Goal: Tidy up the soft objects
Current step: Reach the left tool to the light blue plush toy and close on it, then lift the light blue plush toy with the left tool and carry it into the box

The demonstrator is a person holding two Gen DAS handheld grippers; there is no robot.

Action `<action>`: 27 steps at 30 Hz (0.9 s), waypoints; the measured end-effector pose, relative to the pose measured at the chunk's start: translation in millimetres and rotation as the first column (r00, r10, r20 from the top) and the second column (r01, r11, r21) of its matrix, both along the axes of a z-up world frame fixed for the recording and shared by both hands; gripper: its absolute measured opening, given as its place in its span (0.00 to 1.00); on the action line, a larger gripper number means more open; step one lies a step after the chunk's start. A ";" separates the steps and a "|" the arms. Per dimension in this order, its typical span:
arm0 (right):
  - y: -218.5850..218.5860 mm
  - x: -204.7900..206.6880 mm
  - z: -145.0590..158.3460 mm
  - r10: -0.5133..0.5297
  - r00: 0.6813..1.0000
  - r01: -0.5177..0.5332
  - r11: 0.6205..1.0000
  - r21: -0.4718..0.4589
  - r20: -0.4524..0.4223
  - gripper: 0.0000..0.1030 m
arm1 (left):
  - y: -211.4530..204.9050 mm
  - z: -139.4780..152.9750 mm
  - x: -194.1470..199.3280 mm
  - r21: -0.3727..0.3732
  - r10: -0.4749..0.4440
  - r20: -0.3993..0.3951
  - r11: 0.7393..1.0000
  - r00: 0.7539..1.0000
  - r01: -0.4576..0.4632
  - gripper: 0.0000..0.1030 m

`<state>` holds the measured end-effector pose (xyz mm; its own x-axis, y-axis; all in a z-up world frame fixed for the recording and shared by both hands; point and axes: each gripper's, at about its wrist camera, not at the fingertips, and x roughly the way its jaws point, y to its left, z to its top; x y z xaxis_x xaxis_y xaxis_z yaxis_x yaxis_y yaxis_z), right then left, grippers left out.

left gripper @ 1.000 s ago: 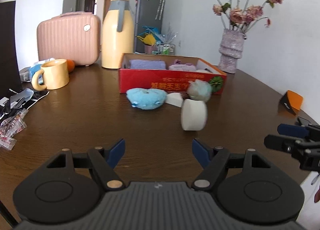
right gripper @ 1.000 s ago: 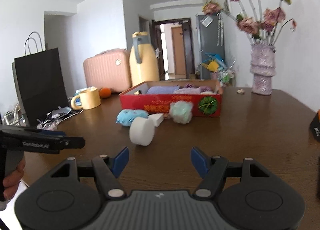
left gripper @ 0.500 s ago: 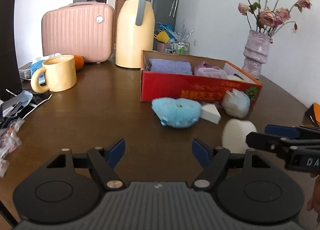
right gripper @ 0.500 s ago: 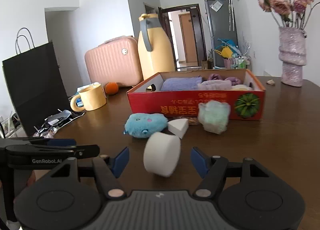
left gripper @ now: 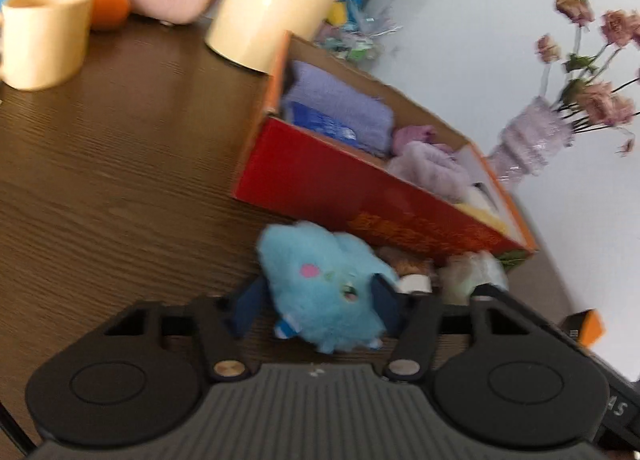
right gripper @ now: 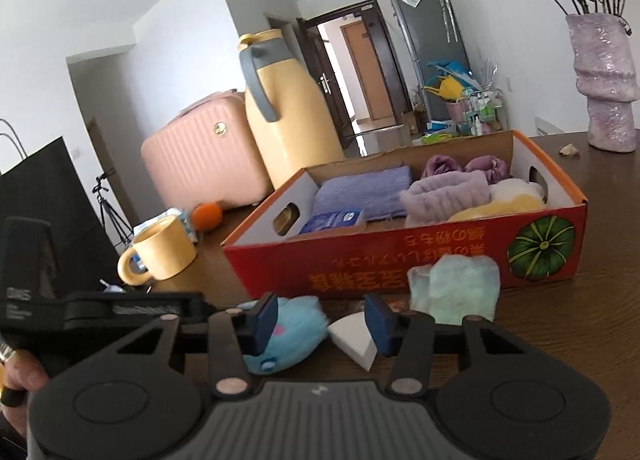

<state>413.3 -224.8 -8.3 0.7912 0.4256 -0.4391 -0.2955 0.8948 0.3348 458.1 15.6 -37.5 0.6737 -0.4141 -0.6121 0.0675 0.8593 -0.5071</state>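
Blue plush fur sits between my left tongs (left gripper: 316,302): the blue plush toy (left gripper: 328,284) lies on the dark wood worktop (left gripper: 120,164) just in front of the red cardboard box (left gripper: 360,200), and the jaws have just been closing in around it. The picture is smeared, so I cannot tell whether the pads are pressing the fur yet or only flanking it. To do this well I would keep the squeeze on the thick middle of the body, not on loose fluff, and lift only once it feels firm.

Moving right, my right tongs (right gripper: 322,320) have likewise just been narrowing, and they stand half spread with the white foam wedge (right gripper: 352,334) between them; the right pad looks to be at the wedge's edge, the left pad apart from it and in front of the plush. I would centre on the wedge before pinching, so I do not snag my other catch.

Further right lies the pale green fluffy piece (right gripper: 456,286), against the box front and untouched. Inside the box, folded cloths and plush things already fill much of the floor, so I would aim for the emptier near-left corner
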 end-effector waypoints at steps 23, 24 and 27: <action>2.8 -167.4 -16.0 0.121 0.992 -0.119 0.992 0.040 -0.040 0.47 | 3.1 -5.3 -208.9 -0.075 -0.201 0.047 0.976 0.978 0.205 0.35; 1.9 -172.0 -19.1 0.123 0.991 -0.119 0.991 0.057 -0.056 0.47 | 3.1 -6.7 -209.2 -0.075 -0.201 0.047 0.976 0.978 0.204 0.36; 0.1 -176.8 -24.1 0.116 0.991 -0.111 0.991 0.074 -0.064 0.47 | 6.2 -5.9 -213.0 -0.054 -0.180 0.053 0.982 0.982 0.183 0.36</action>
<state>236.5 -224.6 -32.4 0.7056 0.5425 -0.4559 -0.3679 0.8303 0.4186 245.1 21.8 -43.4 0.6119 -0.5662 -0.5523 0.2453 0.7997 -0.5481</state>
